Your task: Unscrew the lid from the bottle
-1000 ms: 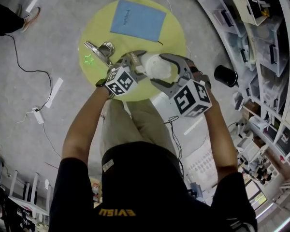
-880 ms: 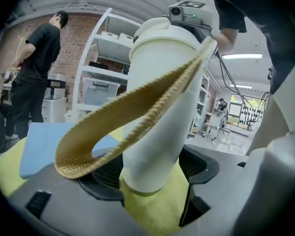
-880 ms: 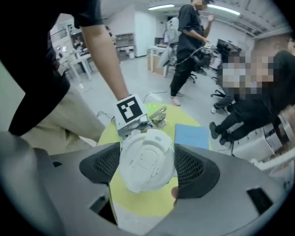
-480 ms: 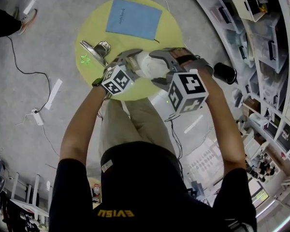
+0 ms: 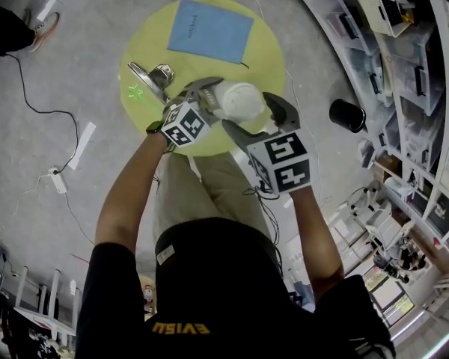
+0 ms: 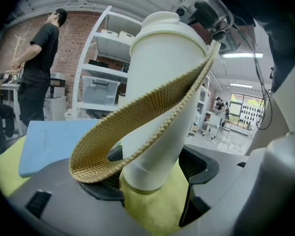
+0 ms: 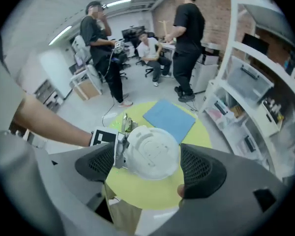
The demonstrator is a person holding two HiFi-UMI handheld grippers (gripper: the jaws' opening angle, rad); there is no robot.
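**Slipping grip and a spinning bottle are the main risks**

The white bottle (image 6: 162, 82) is held tilted over the near edge of the round yellow table (image 5: 262, 58). It is clamped low on its body by the left gripper (image 6: 150, 178), whose pads are closed on it. The jaws of the right gripper (image 7: 148, 162) have just been opening. They are spread above the lid (image 7: 150, 154), which sits between the pads but is not pressed by them.

If the pads are closed off-centre on the lid's smooth round rim, a slip is likely and no turn is passed on. Because the bottle is gripped only near its base, it may be twisted in the left pads instead of the lid being loosened. The tan strap (image 6: 137, 127) looped beside the body could be caught under a pad. Once freed, the lid could be dropped past the table's near edge.
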